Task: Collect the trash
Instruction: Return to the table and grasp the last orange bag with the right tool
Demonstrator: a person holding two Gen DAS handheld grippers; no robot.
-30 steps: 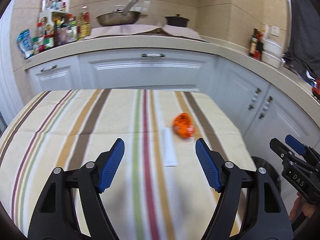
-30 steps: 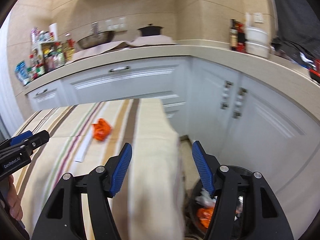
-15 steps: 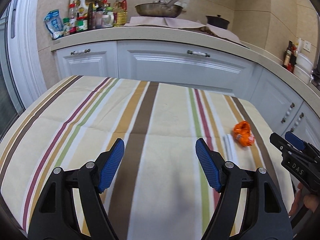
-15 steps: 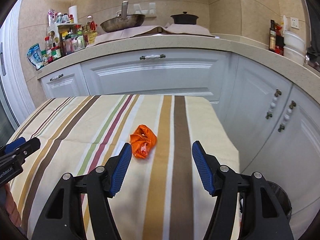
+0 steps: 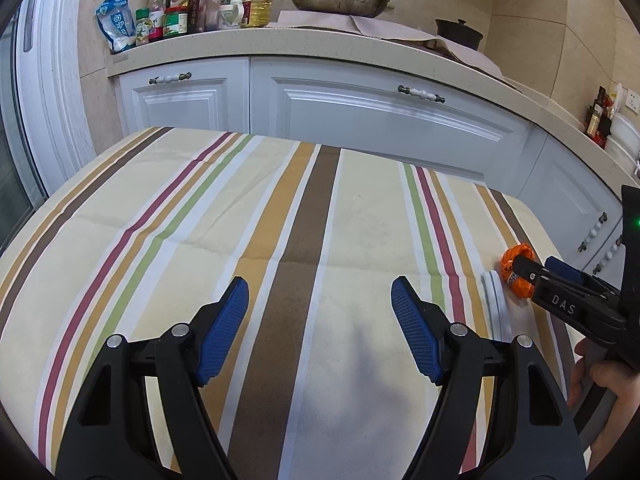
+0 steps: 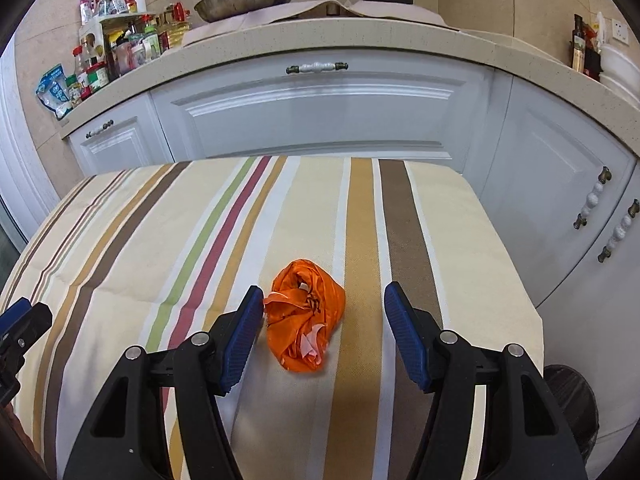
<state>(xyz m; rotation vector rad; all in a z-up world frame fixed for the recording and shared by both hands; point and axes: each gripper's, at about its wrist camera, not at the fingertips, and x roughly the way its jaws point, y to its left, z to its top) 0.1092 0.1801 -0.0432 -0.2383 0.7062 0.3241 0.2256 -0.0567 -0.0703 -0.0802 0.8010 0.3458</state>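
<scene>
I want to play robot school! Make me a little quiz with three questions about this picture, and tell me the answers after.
1. True or false: the right gripper has already squeezed shut on the orange wrapper.
2. Which thing lies on the striped tablecloth right beside the wrapper in the left wrist view? A) a spoon B) a white paper strip C) a bottle
3. Fill in: the left gripper is open and holds ____.

Key
1. False: its jaws are wide open, with the wrapper lying between the fingers, close to the left one.
2. B
3. nothing
</scene>
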